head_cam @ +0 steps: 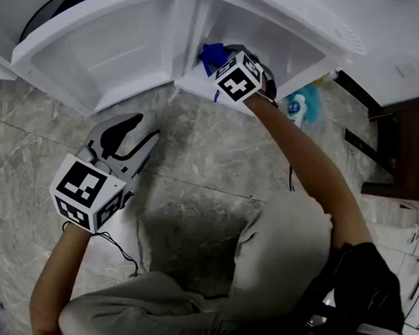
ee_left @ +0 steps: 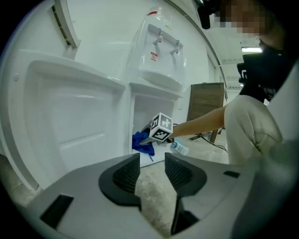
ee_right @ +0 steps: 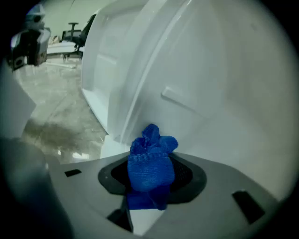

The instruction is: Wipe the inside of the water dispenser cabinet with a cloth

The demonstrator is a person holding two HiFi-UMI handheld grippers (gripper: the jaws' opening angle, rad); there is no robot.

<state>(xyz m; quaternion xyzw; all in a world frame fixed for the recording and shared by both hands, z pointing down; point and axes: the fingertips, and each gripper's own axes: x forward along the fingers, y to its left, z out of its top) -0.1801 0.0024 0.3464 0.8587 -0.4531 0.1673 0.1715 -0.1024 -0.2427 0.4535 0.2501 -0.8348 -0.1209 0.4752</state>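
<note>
Claws, two; cloths, one.
- White water dispenser cabinet (head_cam: pixel 279 33): one, door open.
- Blue knitted cloth (ee_right: pixel 152 144): one, pinched in the right claw (ee_right: pixel 152 175) at the cabinet's front edge.
- Left claw (ee_left: pixel 152 175): narrowly spread, empty, above the grey marble floor (head_cam: pixel 194 150).

Our cloth (head_cam: pixel 212 54) sits inside the cabinet (head_cam: pixel 286 36), its door (head_cam: pixel 108 52) swung open at left; a bottle (head_cam: pixel 296 108) lies on the floor (head_cam: pixel 194 157) to the right.
</note>
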